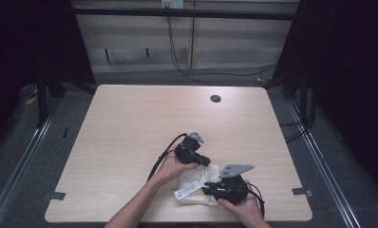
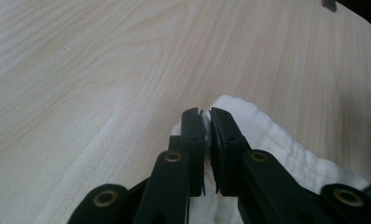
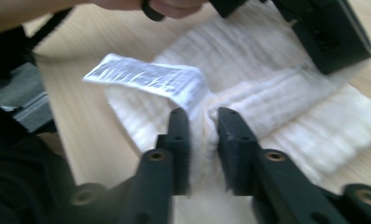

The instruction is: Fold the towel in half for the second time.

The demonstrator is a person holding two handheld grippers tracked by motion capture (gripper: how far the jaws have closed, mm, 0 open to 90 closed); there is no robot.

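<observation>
1. With my jaws nearly together, my right claw (image 3: 203, 122) pinches a raised fold of the white cloth (image 3: 277, 93) between its two black jaws; the fabric bunches up in the narrow gap.
2. Just beyond my right jaw tips, a printed label (image 3: 146, 77) lies on the cloth, fixed at the fold and stretching away to the left of my jaws.
3. From above, my right claw (image 1: 211, 186) sits at the near edge of the table (image 1: 130, 123), my right hand (image 1: 241, 204) wrapped around it, with the grey three-cornered plate (image 1: 235, 169) on top.
4. My left claw (image 2: 207, 122) is narrowed down too, its jaws gripping the far edge of the same cloth (image 2: 267, 135), which spills out to the right of the jaws.
5. In the high view, my left claw (image 1: 203, 160) lies just beyond the right one, held in my left hand (image 1: 175, 166), with the folded cloth (image 1: 196, 183) between and under both claws.
6. Past my left claw, bare pale wood runs on.
7. Farthest from both claws, a round dark hole (image 1: 215, 99) sits near the table's far edge.
</observation>
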